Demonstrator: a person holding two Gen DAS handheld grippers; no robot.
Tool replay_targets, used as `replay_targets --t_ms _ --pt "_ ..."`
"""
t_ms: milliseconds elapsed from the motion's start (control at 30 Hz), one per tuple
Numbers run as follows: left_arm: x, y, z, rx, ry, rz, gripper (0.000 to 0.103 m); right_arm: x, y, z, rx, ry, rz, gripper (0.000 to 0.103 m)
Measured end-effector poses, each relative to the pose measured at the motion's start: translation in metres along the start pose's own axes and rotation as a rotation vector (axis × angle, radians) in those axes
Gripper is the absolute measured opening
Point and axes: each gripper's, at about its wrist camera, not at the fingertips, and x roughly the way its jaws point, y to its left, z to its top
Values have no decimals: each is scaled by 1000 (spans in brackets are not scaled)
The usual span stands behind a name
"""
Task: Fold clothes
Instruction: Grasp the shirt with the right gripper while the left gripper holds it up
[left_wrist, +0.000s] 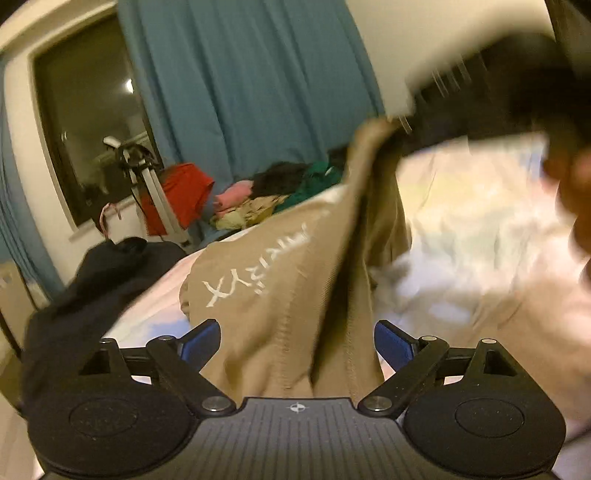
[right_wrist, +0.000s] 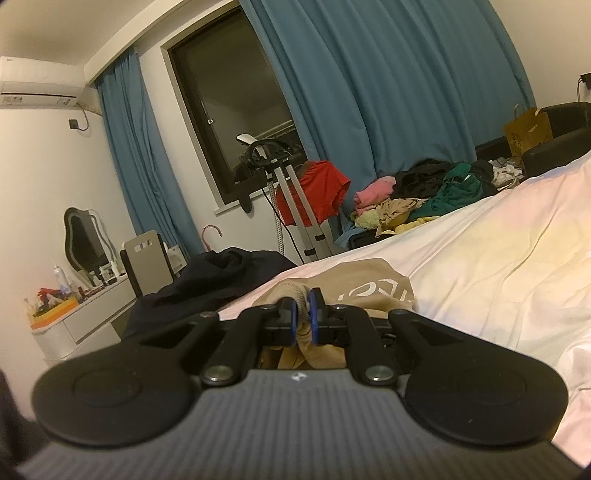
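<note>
- The left tongs (left_wrist: 297, 343) stand wide apart, with both blue pads (left_wrist: 393, 345) free.
- The right tongs (right_wrist: 302, 314) are pressed together, pinching beige cloth (right_wrist: 306, 343) between their pads.

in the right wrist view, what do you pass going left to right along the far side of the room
air conditioner → mirror → window → red garment → pink clothes → green garment → paper bag

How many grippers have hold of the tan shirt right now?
1. The right gripper is clamped on a bunched edge of the tan shirt, lifting it off the bed. The left gripper is open, with cloth lying loose between its fingers.
</note>
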Motion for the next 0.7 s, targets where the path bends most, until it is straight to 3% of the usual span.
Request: replay_targets --t_ms 167,333,433,700 --pt "19 -12 -12 8 32 294 89 -1 -6 -1 3 -9 -41 10" --pt "6 17 -7 -137 2 451 89 6 -14 -5 9 21 -100 10" --pt "-14 27 -3 -194 -69 508 90 11 -7 -10 -49 51 -124 11" --pt "-55 34 17 -255 -160 485 92 21 15 -26 -234 122 -166 16"
